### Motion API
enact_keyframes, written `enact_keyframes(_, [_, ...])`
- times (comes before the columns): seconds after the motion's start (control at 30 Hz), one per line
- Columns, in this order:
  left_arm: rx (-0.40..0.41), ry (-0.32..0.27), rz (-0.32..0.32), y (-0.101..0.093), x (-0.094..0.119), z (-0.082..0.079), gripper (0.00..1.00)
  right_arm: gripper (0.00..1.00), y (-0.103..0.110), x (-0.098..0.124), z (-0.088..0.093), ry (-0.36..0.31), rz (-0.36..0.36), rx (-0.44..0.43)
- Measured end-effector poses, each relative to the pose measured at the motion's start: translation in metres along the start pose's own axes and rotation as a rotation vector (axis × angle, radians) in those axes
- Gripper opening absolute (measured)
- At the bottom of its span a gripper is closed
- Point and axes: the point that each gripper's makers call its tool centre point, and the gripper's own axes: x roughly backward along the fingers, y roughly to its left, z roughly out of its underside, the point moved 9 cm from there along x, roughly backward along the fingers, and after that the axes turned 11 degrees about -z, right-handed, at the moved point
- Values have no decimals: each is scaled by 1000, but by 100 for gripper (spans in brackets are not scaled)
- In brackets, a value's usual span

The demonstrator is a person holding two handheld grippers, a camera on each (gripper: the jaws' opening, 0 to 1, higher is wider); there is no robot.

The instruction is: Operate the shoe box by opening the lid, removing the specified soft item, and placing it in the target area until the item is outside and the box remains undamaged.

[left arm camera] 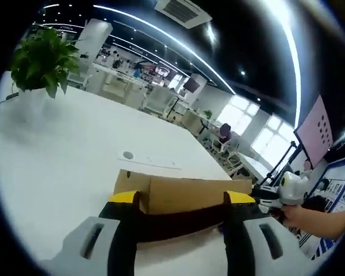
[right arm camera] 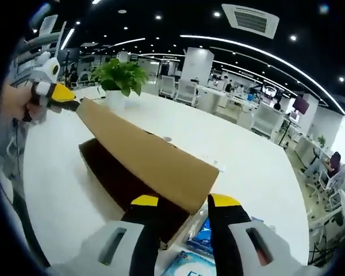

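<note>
A brown cardboard shoe box lies on the white table (left arm camera: pixel 75 149), its lid (right arm camera: pixel 144 152) lifted and tilted over the dark inside of the box (right arm camera: pixel 121 184). In the left gripper view the lid (left arm camera: pixel 184 192) spans between my left gripper's (left arm camera: pixel 183 198) wide-apart jaws. My right gripper (right arm camera: pixel 184 200) stands open, its jaws on either side of the lid's near corner. The left gripper (right arm camera: pixel 58 92), held in a hand, touches the lid's far end. The right gripper (left arm camera: pixel 287 187) shows at the lid's right end. Blue and white packets (right arm camera: pixel 210 238) lie by the box's near end.
A potted green plant (left arm camera: pixel 43 57) (right arm camera: pixel 121 75) stands at the table's far end. A small round disc (left arm camera: pixel 127 154) is set in the tabletop behind the box. Office desks, chairs and a pink board (left arm camera: pixel 316 135) fill the room beyond.
</note>
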Motion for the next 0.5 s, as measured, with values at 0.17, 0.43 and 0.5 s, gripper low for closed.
enact_keyframes(0.17, [-10, 8, -8, -1, 0, 9, 60, 46, 6, 0, 2, -9, -59, -49])
enact_keyframes(0.43, [-94, 25, -26, 1, 3, 23, 56, 62, 16, -4, 6, 12, -122, -126])
enact_keyframes(0.5, [-84, 27, -30, 4, 4, 26, 55, 62, 18, -5, 9, 23, -129, -122])
